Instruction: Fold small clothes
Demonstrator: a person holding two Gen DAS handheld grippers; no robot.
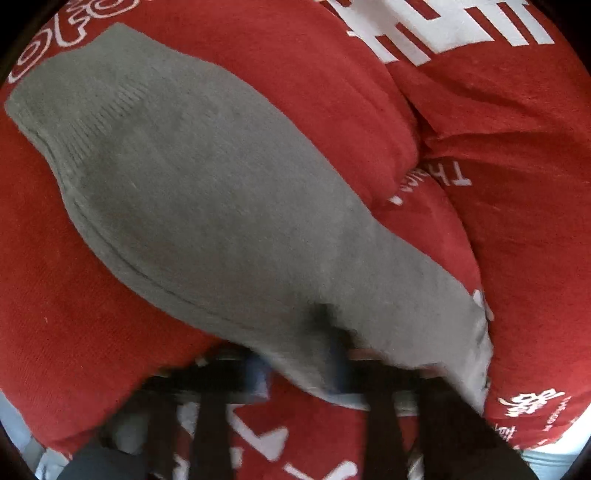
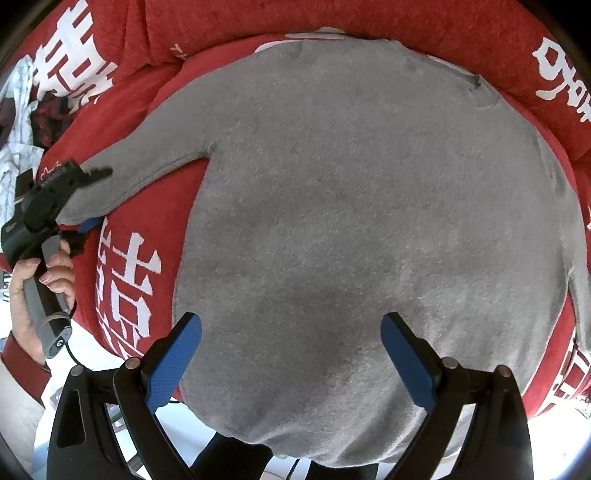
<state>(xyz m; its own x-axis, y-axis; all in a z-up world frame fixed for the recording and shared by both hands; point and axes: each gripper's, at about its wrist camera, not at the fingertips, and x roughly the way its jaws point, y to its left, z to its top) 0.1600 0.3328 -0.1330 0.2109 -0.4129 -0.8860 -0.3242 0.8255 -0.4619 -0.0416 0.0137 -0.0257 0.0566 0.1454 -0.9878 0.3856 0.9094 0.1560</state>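
Lying flat on the red quilt (image 2: 155, 122), the grey sweater (image 2: 351, 221) points its neck away — left gripper (image 2: 86, 199) clamped on the sleeve cuff, right gripper (image 2: 291, 354) wide above the hem.

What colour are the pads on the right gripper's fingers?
Blue pads on black fingers, clearest in the right wrist view.

Red quilt (image 2: 140, 236) ridges (image 1: 417, 122) beside grey sweater (image 2: 369, 203)

Red blanket (image 2: 229, 22) with white lettering, crumpled white patterned cloth (image 2: 14, 110) at its edge
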